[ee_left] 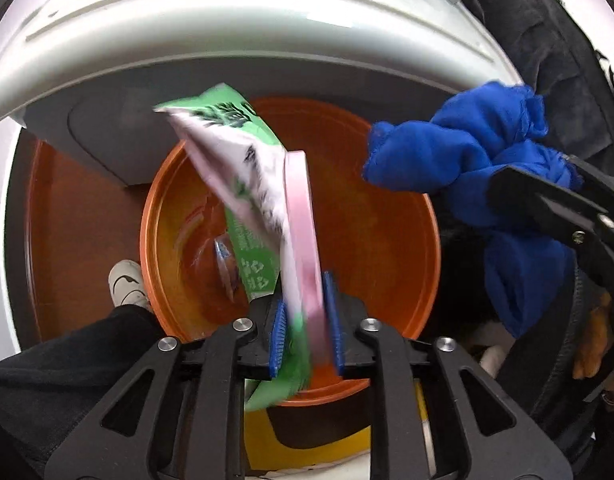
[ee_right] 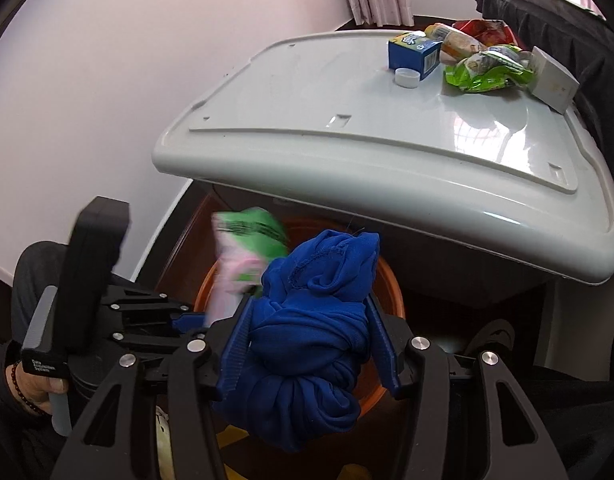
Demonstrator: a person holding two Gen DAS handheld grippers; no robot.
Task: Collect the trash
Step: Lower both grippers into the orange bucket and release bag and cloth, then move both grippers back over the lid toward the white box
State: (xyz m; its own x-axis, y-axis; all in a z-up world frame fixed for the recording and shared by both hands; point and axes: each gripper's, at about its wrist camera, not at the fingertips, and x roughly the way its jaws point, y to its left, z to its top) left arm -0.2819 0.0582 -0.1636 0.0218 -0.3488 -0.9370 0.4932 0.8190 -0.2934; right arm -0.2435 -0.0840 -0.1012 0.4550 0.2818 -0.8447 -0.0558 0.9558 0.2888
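Note:
Over the orange bin [ee_left: 387, 208] a green, pink and white wrapper [ee_left: 251, 168] stands between the blue pads of my left gripper [ee_left: 305, 312]. The wrapper is blurred while the pads are sharp, and the jaws stand slightly apart around it, so the pads no longer pinch it. My right gripper [ee_right: 309, 308] is shut on a bunched blue cloth [ee_right: 315, 320], held above the same bin [ee_right: 391, 280], to the right of the wrapper [ee_right: 247, 252]. In the left wrist view the cloth [ee_left: 459, 148] hangs at the right.
A grey-white plastic top [ee_right: 347, 120] overhangs the bin's far side. On it lie a blue carton [ee_right: 413, 54], a white cap [ee_right: 407, 77], a green bag [ee_right: 487, 70], a white box [ee_right: 553, 80] and a red bag [ee_right: 483, 26]. A person's white shoe [ee_left: 127, 284] stands left of the bin.

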